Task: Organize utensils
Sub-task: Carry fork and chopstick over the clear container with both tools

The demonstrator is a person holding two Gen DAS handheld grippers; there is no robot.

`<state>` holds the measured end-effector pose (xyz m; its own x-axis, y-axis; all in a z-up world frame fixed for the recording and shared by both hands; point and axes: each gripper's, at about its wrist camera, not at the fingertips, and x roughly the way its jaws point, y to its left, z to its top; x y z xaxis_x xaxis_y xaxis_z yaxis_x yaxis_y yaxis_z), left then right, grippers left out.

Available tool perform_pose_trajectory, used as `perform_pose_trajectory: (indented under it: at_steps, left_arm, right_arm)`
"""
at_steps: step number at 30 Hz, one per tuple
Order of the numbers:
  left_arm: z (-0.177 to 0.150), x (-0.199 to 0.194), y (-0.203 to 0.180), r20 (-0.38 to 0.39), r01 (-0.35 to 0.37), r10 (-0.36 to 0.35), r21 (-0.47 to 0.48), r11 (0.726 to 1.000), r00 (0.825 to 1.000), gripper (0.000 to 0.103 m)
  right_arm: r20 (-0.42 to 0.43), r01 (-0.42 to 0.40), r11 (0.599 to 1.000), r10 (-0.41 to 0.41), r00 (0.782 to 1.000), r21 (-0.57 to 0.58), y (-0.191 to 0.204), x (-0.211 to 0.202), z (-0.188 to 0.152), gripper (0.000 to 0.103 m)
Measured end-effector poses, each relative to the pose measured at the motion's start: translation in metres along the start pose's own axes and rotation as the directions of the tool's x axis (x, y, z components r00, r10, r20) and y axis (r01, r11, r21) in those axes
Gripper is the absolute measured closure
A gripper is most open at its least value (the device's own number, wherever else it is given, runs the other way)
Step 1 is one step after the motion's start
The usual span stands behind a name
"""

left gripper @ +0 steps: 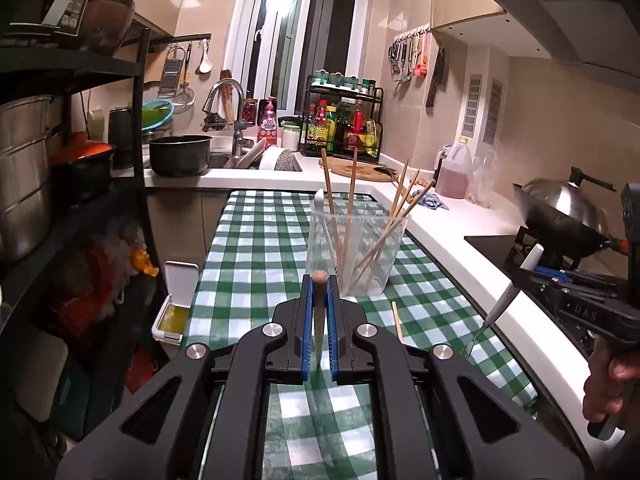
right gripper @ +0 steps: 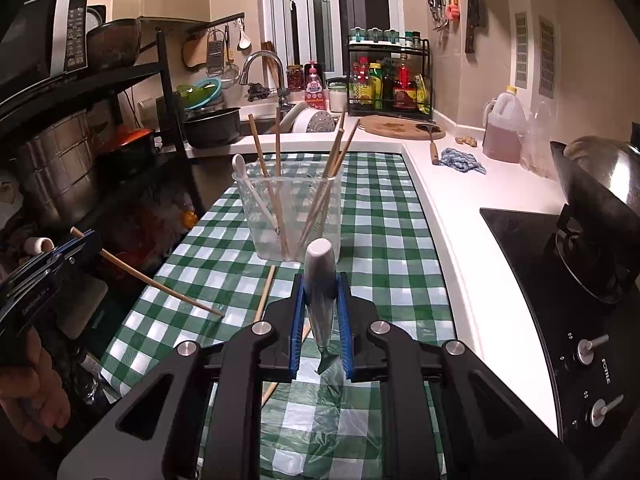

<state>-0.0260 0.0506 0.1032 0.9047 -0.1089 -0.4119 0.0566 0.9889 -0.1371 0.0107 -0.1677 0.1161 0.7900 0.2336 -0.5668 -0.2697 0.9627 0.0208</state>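
Note:
A clear plastic cup [left gripper: 356, 248] [right gripper: 288, 216] stands on the green checked cloth. It holds several wooden chopsticks and a white spoon [right gripper: 240, 164]. My left gripper [left gripper: 319, 280] [right gripper: 86, 238] hovers just short of the cup, shut on a wooden chopstick [left gripper: 319, 312] [right gripper: 160, 286] whose long end slants down toward the cloth. My right gripper [right gripper: 320, 280] [left gripper: 530, 274] is raised to the cup's right and is shut on a white-handled utensil [right gripper: 320, 276] [left gripper: 508, 292], metal tip pointing down. Another loose chopstick [left gripper: 397, 320] [right gripper: 266, 292] lies on the cloth near the cup.
A white counter [right gripper: 460, 208] borders the cloth on the right, with a stove and wok [right gripper: 596, 208], an oil jug [right gripper: 504, 128] and a blue rag [right gripper: 462, 160]. Black shelving [left gripper: 80, 160] with pots stands left. A small white open box [left gripper: 172, 312] sits at the cloth's left edge.

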Motion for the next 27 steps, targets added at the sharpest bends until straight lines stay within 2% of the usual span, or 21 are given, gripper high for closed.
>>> perform_pose_trajectory:
  at_steps: [8,14,27]
  left_arm:
    - [0.031,0.007,0.007,-0.030,0.019,-0.019,-0.014,1.000,0.999,0.097]
    - [0.048,0.022,0.007,-0.083,0.036,-0.038,-0.029,0.999,0.996,0.097]
    - [0.054,0.062,0.001,-0.131,0.042,-0.043,-0.011,0.999,0.990,0.096]
  right_arm:
    - [0.010,-0.014,1.000,0.013,1.000,0.025,0.000,0.003,0.016,0.088]
    - [0.009,-0.024,0.999,0.024,1.000,0.023,0.001,0.010,0.026,0.088]
    - [-0.024,-0.023,0.999,0.023,0.999,0.034,-0.003,0.036,0.028,0.088]
